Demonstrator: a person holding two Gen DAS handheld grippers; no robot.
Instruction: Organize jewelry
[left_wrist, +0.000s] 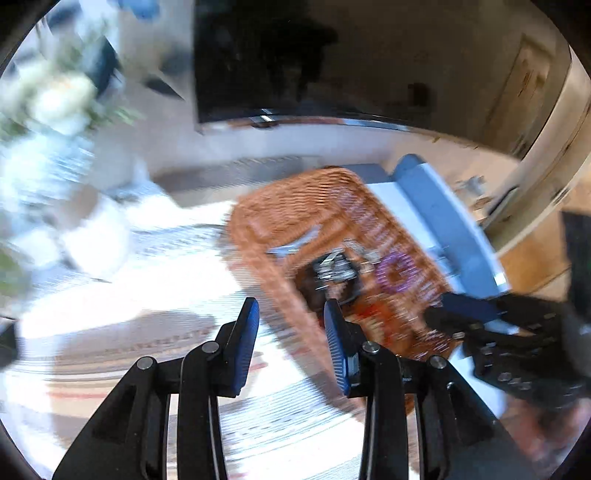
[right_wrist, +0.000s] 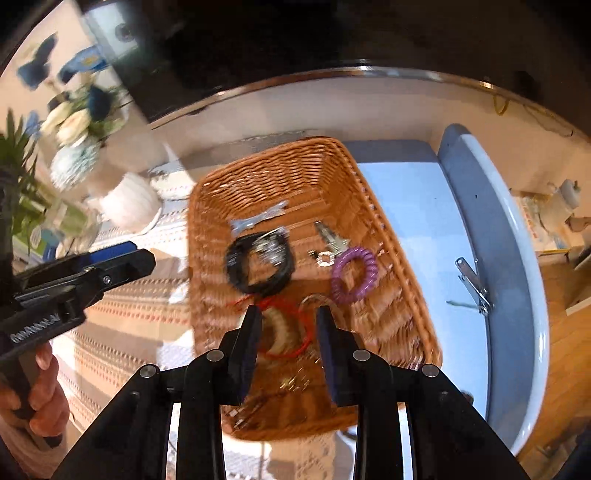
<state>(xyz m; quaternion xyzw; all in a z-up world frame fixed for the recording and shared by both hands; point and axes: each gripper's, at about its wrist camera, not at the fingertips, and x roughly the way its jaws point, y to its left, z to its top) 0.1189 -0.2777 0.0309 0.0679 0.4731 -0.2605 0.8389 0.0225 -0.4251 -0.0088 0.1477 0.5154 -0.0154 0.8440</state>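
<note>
While our left gripper (left_wrist: 291, 341) and right gripper (right_wrist: 288, 339) hover empty, fingers spread, jewelry (right_wrist: 260, 262) lies loose in the basket (right_wrist: 266, 162) at twelve o'clock; sorting progress is unclear.

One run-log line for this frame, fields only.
left hand-held gripper: open, empty | right hand-held gripper: open, above wicker basket | basket holds purple coil bracelet, black band, red ring

Left gripper (left_wrist: 291, 325): jaws parted, nothing between the pads; view motion-blurred. Right gripper (right_wrist: 288, 328): jaws parted, nothing gripped, pointed forward and down. In the right wrist view, a hand (right_wrist: 40, 398) wraps the left gripper's handle at lower left.
</note>
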